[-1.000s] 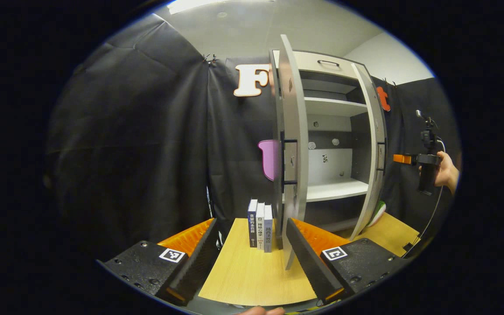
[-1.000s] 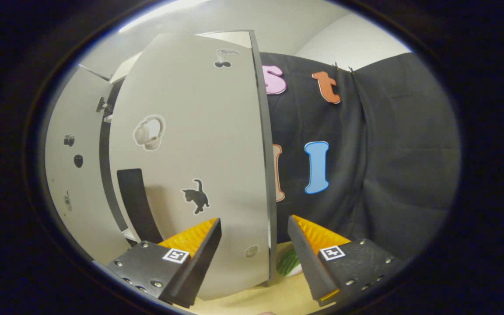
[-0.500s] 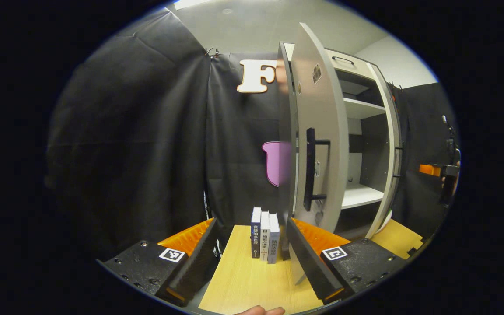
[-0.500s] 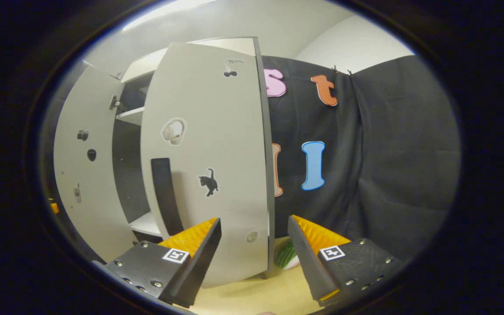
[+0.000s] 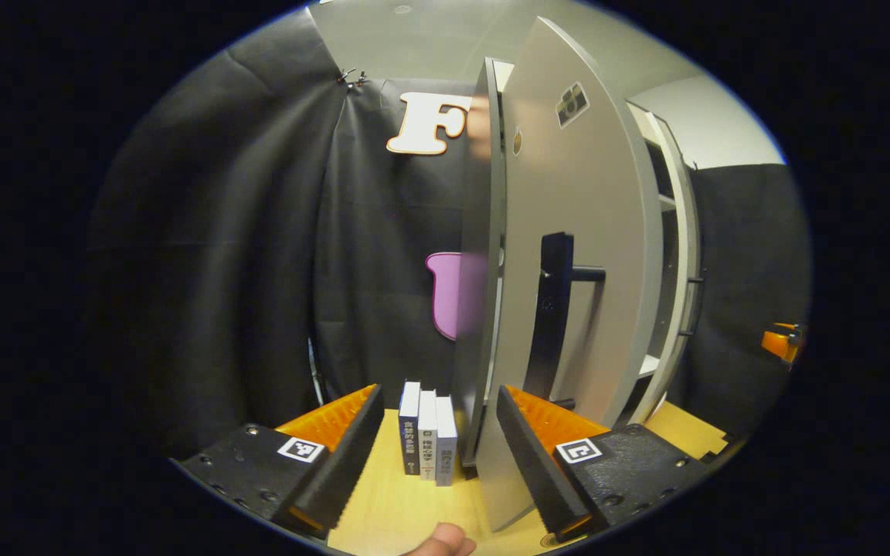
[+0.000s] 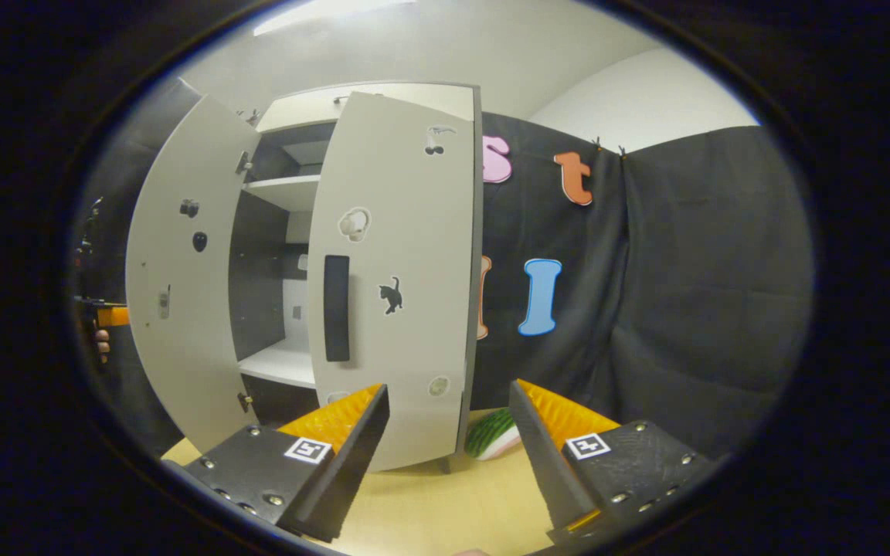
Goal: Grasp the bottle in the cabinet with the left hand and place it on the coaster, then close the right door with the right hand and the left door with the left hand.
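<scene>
Left door (image 5: 568, 255) stands part-swung, its edge just ahead of the left gripper (image 5: 433, 455), jaws spread and empty; right door (image 6: 399, 270) looks nearly shut, right gripper (image 6: 445, 463) slack-open in front. Bottle and coaster unseen. Push flat near the handle (image 5: 549, 309), probably clearing the books (image 5: 427, 442) on the worktop (image 5: 391, 502).

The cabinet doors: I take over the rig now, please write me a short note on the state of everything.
Left hand-held gripper: open, holding nothing, near the left door's edge.
Right hand-held gripper: open, holding nothing, in front of the right door.
Cabinet: the shelves in view hold no bottle. Bottle and coaster are out of sight, so I cannot confirm the placement.
Both doors are partly open.
Left to do: close the right door with the right hand-held gripper, then the left door with the left one.
</scene>
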{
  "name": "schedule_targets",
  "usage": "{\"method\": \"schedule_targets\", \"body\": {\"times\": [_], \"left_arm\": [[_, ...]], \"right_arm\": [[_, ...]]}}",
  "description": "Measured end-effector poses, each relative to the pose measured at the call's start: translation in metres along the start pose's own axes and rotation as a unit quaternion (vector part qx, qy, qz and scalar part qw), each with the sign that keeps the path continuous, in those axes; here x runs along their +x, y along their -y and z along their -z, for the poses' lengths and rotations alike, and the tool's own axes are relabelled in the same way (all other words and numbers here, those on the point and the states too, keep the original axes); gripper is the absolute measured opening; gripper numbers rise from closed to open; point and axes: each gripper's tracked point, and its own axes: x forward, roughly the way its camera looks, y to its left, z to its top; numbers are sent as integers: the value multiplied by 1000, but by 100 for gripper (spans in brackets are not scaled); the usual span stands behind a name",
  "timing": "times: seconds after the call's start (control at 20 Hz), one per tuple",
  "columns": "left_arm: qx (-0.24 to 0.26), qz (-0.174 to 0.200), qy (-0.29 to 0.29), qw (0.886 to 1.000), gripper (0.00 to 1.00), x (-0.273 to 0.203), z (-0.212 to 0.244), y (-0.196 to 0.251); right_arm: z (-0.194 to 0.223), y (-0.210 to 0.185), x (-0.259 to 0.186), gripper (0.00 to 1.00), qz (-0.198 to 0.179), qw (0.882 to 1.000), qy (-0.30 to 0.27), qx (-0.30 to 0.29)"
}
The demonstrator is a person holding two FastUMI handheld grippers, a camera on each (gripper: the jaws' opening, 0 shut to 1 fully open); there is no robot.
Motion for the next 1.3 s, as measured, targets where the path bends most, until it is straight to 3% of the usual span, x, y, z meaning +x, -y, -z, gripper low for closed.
{"method": "schedule_targets", "body": {"times": [0.35,0.5,0.55,0.6,0.65,0.75,0.8,0.9,1.3], "left_arm": [[-19,48,-11,999,91,5,3,49],[2,57,1,998,88,8,1,63],[1,56,-1,998,91,10,5,65],[-6,59,-8,998,91,11,8,68],[-16,65,-10,998,91,11,9,73],[-28,76,-13,997,88,14,9,80],[-27,76,-12,997,92,16,9,80],[-23,66,-16,997,88,16,11,77],[-13,73,-11,997,91,24,11,90]], "right_arm": [[6,14,-29,92,27,999,-5,22],[3,15,-34,95,24,1000,-3,18],[3,15,-35,92,24,1000,-7,14],[2,16,-36,97,25,1000,-9,10],[0,16,-37,92,24,1000,-9,10],[-4,13,-39,95,15,1000,-2,13],[-3,12,-37,95,8,1000,0,16],[0,13,-33,92,12,1000,-4,17],[-15,-2,-10,95,-12,999,20,33]]}}
